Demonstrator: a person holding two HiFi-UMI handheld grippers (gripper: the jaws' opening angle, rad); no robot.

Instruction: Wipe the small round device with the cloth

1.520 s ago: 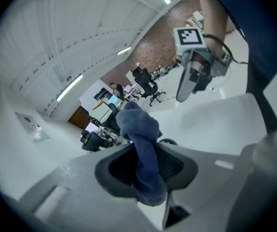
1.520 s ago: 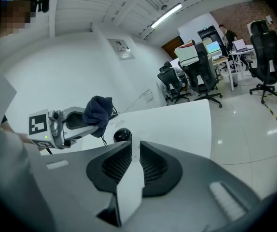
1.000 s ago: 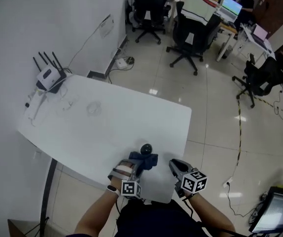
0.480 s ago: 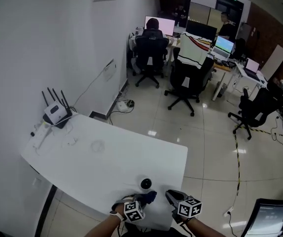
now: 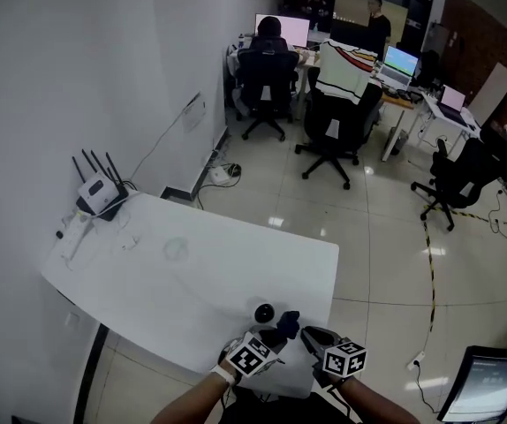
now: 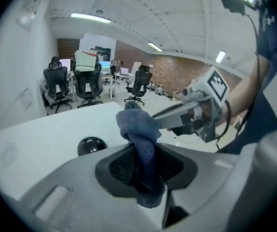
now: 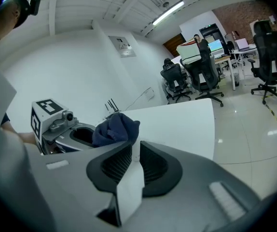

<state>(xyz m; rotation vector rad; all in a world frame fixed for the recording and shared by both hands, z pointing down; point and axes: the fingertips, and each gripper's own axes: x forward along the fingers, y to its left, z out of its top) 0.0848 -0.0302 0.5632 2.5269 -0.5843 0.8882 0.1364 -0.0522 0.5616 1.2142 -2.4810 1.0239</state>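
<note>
Between the ribbed pads [image 6: 121, 166] of your left gripper [image 6: 144, 153] a dark blue cloth [image 6: 139, 127] is pinched tight. Its bunched end stands out past the tips, and a shorter tail hangs below them. Just beside that bunch, to its left in the left gripper view, sits the small round device [image 6: 91, 145], a glossy black ball. It rests on the white table [image 5: 236, 254], with a strip of bare tabletop showing between it and the cloth. Your right gripper [image 7: 133, 151] holds nothing: its jaws stand a sliver apart, and only white surface shows through the slit. Its tips point at the cloth bunch from the other side, very near it, though you cannot tell from any view whether they touch it. Both grippers hover over the near edge of the table, close together, with the device just ahead of them. At the far left corner of the table, against the wall, a white router [image 5: 97, 190] stands with its antennas upright, well apart from everything else. Beyond the table lie a pale tiled floor and black office chairs [image 5: 337, 117] drawn up at desks with lit monitors.
</note>
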